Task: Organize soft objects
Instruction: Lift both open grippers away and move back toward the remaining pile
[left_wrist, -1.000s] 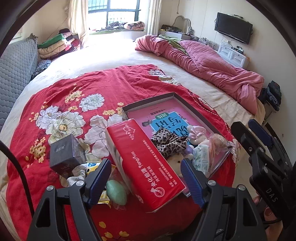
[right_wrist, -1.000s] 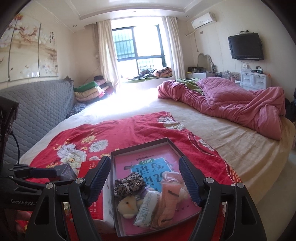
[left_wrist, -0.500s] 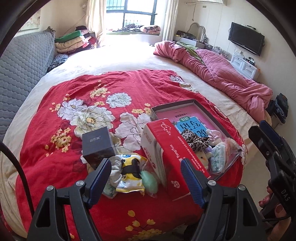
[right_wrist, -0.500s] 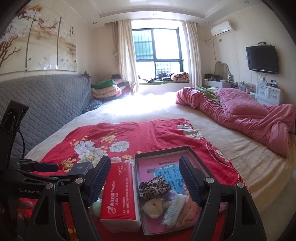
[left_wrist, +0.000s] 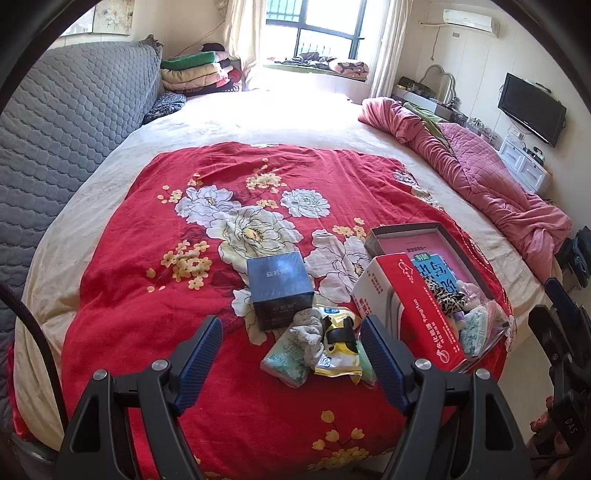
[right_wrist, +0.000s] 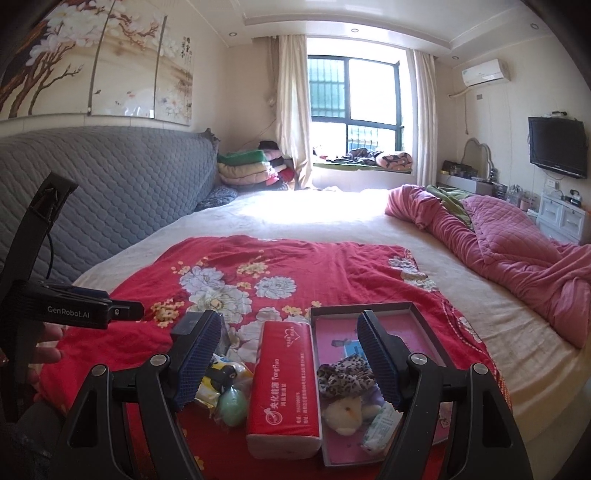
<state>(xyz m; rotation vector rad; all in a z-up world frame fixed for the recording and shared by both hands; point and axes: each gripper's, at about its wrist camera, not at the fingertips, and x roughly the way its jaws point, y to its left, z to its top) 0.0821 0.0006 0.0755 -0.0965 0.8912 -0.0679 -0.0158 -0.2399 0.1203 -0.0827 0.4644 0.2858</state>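
A red tissue pack (left_wrist: 417, 314) (right_wrist: 284, 384) lies beside a shallow grey box (left_wrist: 406, 230) (right_wrist: 369, 306) on the red flowered cover. In the box are a leopard scrunchie (left_wrist: 443, 295) (right_wrist: 343, 373), a yellow plush chick (right_wrist: 345, 411) and a small tissue packet (left_wrist: 474, 328). Left of the pack is a pile: a grey sock (left_wrist: 310, 332), a yellow penguin packet (left_wrist: 338, 347), a green tissue packet (left_wrist: 286, 360) and a green egg (right_wrist: 231, 404). My left gripper (left_wrist: 290, 319) hangs open above the pile. My right gripper (right_wrist: 288, 314) is open above the tissue pack and the box, holding nothing.
A dark blue cube box (left_wrist: 279, 288) stands just behind the pile. A pink quilt (left_wrist: 480, 177) is bunched on the bed's right side, and a grey padded headboard (left_wrist: 55, 129) runs along the left. The bed's edge falls away on the right, beyond the grey box.
Both grippers have drawn back and risen a little, so more of the bed shows. The left one swung from over the tissue pack to over the pile. Nothing on the bed moved.
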